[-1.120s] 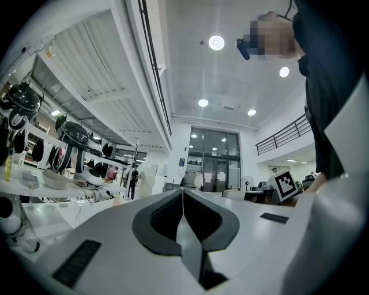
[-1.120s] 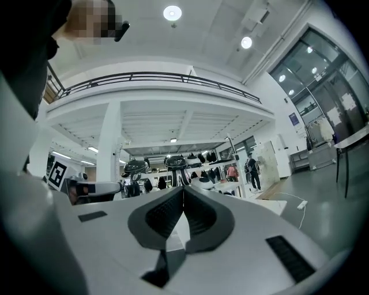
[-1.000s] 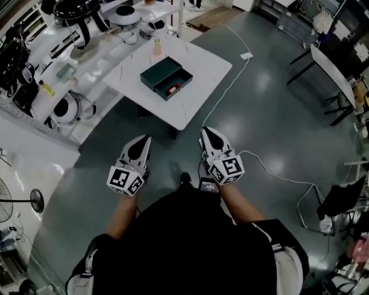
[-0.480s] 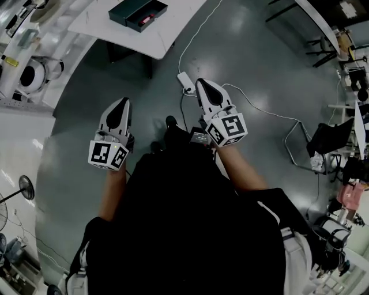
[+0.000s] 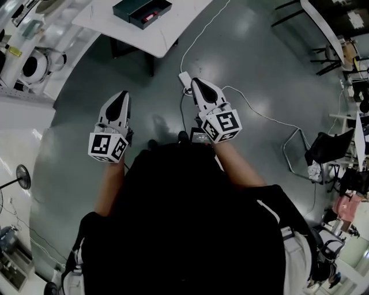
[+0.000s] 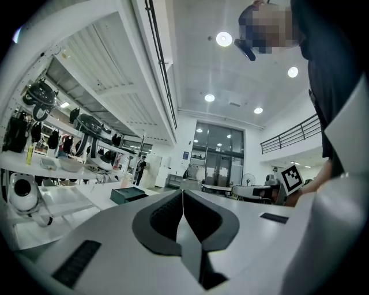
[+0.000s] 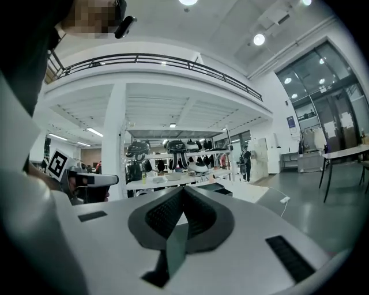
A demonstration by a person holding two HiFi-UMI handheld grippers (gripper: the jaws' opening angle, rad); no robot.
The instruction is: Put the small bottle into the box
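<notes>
Glossy grey floor (image 5: 271, 63) crossed by a white cable (image 5: 271, 118); white table (image 5: 167, 33) beyond; cluttered shelves (image 5: 23, 40) left; round ceiling lights (image 6: 223, 39).

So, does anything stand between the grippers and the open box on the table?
Nothing visible does. Left gripper and right gripper, both shut and empty, are over floor short of the table holding the box; only a power strip and its cable lie flat there.

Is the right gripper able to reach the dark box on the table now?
Probably not from here: the right gripper is shut over floor near the person, and the box sits on the table well ahead.
</notes>
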